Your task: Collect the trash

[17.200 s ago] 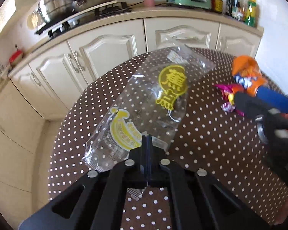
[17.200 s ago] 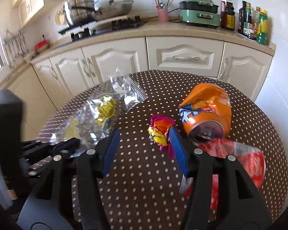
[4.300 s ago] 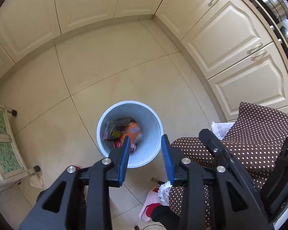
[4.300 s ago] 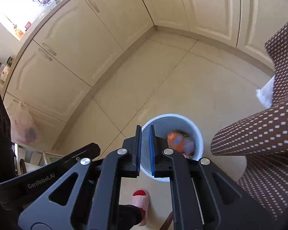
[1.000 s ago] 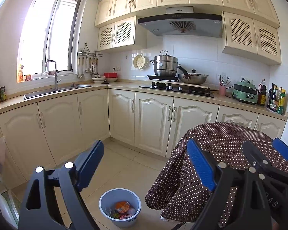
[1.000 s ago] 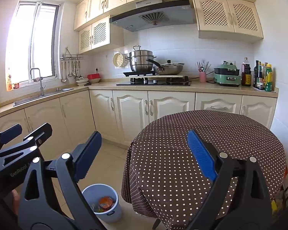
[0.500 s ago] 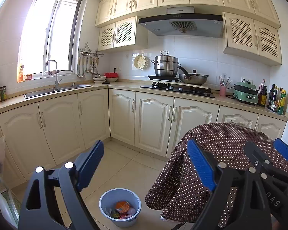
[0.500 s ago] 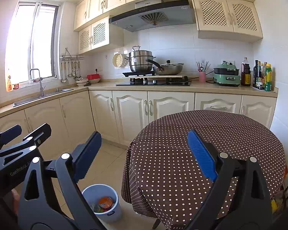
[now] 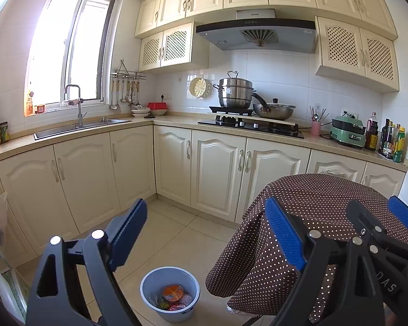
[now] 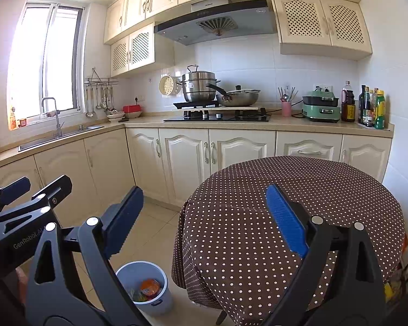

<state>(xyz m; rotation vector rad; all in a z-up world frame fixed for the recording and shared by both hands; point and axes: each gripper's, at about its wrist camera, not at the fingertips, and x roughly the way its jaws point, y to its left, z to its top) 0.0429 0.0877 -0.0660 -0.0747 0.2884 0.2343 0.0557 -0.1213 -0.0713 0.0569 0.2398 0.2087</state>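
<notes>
A pale blue trash bin (image 9: pixel 149 294) stands on the tiled floor beside the table; it also shows in the right wrist view (image 10: pixel 160 279). Inside lie an orange crushed can (image 9: pixel 173 290), red and clear wrappers (image 9: pixel 164 304). My left gripper (image 9: pixel 205 235) is wide open and empty, held high above the floor. My right gripper (image 10: pixel 204 217) is wide open and empty, held level in front of the table. The left gripper shows at the left edge of the right wrist view (image 10: pixel 27 190).
A round table with a brown polka-dot cloth (image 10: pixel 285 203) stands right of the bin, its top bare. Cream cabinets (image 9: pixel 217 163) and a counter with a sink (image 9: pixel 79 127), stove with pots (image 9: pixel 247 125) and bottles (image 9: pixel 393 142) line the walls.
Almost nothing has changed over the last second. Both grippers stay wide open and nearly still. Earlier, both grippers hung over the bin with the trash inside it.
</notes>
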